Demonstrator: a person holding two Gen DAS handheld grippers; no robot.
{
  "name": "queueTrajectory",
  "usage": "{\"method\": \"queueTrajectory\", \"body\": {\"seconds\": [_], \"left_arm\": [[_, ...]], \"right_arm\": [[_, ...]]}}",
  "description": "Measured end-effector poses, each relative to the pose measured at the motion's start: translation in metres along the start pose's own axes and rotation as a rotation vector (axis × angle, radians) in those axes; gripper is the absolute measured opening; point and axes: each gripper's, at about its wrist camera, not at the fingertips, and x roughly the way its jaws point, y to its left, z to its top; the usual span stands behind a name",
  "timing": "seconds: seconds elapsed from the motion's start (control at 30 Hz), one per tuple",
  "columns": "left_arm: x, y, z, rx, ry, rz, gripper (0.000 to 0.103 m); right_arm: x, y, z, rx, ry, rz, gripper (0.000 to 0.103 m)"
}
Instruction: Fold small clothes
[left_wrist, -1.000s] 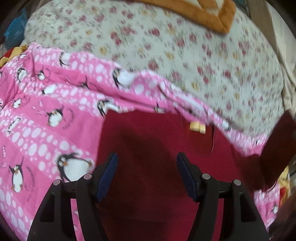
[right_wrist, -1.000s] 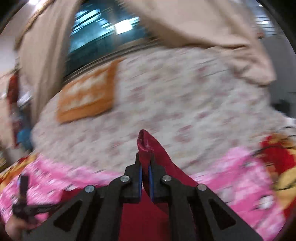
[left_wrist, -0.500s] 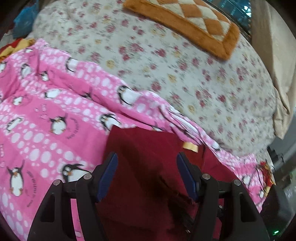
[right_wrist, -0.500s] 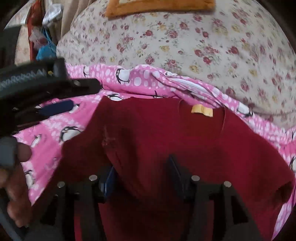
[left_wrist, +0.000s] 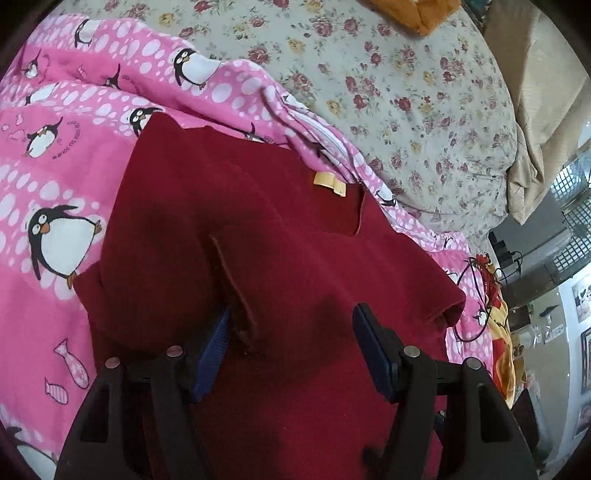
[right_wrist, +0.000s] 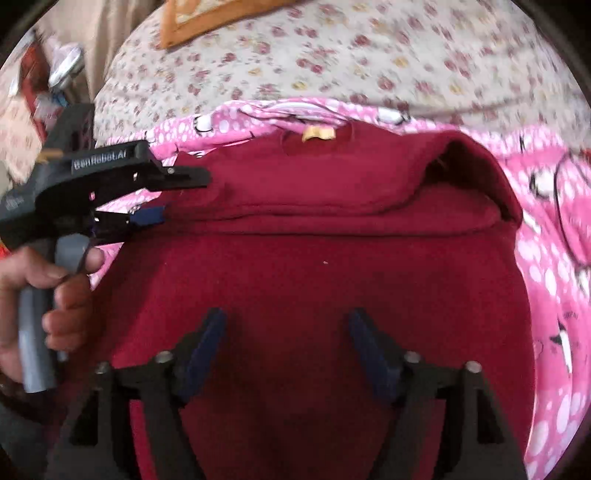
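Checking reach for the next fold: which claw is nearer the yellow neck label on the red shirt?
Left. The left claw is at the shirt's shoulder, beside the label; the right claw hovers over the lower body.

Left tool (left_wrist: 291, 328) open over red shirt (left_wrist: 295, 266) w/ raised fold, on penguin blanket (left_wrist: 55, 147).

A pink penguin blanket (left_wrist: 66, 155) overlaps a floral sheet (left_wrist: 424, 96).

Bed in a cluttered room.
A floral bedsheet (left_wrist: 424, 92) lies beyond the pink penguin blanket (left_wrist: 74, 155); beige curtain (left_wrist: 543, 122) and latticed window (left_wrist: 576, 199) stand at right.
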Motion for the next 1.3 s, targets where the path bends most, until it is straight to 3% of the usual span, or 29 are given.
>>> {"method": "queueTrajectory", "body": {"seconds": [0.07, 0.2, 0.3, 0.43, 0.5, 0.67, 0.77, 0.83, 0.93, 0.97, 1.03, 1.1, 1.13, 1.17, 1.23, 1.27, 1.3], "left_arm": [[0.001, 0.003, 0.003, -0.016, -0.017, -0.002, 0.046], [0.007, 0.011, 0.009, -0.032, -0.027, 0.019, 0.000], [-0.002, 0.008, 0.009, -0.002, -0.070, 0.045, 0.000], [-0.043, 0.002, 0.016, 0.060, -0.245, 0.138, 0.000], [-0.056, 0.012, 0.022, 0.047, -0.287, 0.173, 0.000], [-0.049, 0.047, 0.028, -0.075, -0.245, 0.230, 0.000], [-0.024, 0.045, 0.028, -0.059, -0.150, 0.259, 0.000], [-0.023, 0.045, 0.026, -0.063, -0.144, 0.297, 0.001], [-0.046, 0.041, 0.028, -0.052, -0.253, 0.374, 0.012], [-0.059, 0.037, 0.029, -0.042, -0.331, 0.417, 0.013], [-0.075, 0.032, 0.029, -0.036, -0.435, 0.410, 0.021], [-0.072, 0.019, 0.029, 0.028, -0.468, 0.368, 0.023], [-0.060, 0.011, 0.030, 0.080, -0.434, 0.358, 0.023], [-0.047, 0.007, 0.032, 0.109, -0.389, 0.347, 0.023], [-0.003, 0.012, 0.034, 0.123, -0.182, 0.331, 0.023], [0.019, 0.021, 0.031, 0.099, -0.080, 0.357, 0.023], [0.023, 0.022, 0.029, 0.118, -0.090, 0.370, 0.023]], "right_arm": [[0.007, 0.015, -0.002, -0.086, 0.001, -0.032, 0.098], [0.011, 0.019, 0.000, -0.112, 0.007, -0.060, 0.100], [0.013, 0.016, 0.004, -0.099, 0.007, -0.041, 0.100], [0.015, 0.018, 0.005, -0.107, 0.009, -0.049, 0.101], [0.016, 0.018, 0.005, -0.107, 0.008, -0.048, 0.101], [0.016, 0.018, 0.005, -0.107, 0.009, -0.049, 0.101], [0.016, 0.018, 0.005, -0.107, 0.009, -0.049, 0.102], [0.016, 0.018, 0.007, -0.104, 0.016, -0.043, 0.099], [-0.002, 0.008, 0.025, -0.090, -0.040, -0.038, 0.075], [-0.014, 0.001, 0.038, -0.096, -0.103, -0.063, 0.075], [-0.026, -0.020, 0.063, -0.077, -0.196, -0.135, 0.074], [-0.016, -0.048, 0.090, -0.054, -0.172, -0.136, 0.054], [-0.006, -0.061, 0.098, -0.047, -0.141, -0.124, 0.033], [0.006, -0.074, 0.104, -0.030, -0.103, -0.126, 0.020], [0.029, -0.104, 0.105, 0.022, -0.028, -0.157, 0.012], [0.038, -0.115, 0.101, 0.032, 0.018, -0.181, 0.000], [0.044, -0.126, 0.095, 0.052, 0.060, -0.201, 0.000]]}}
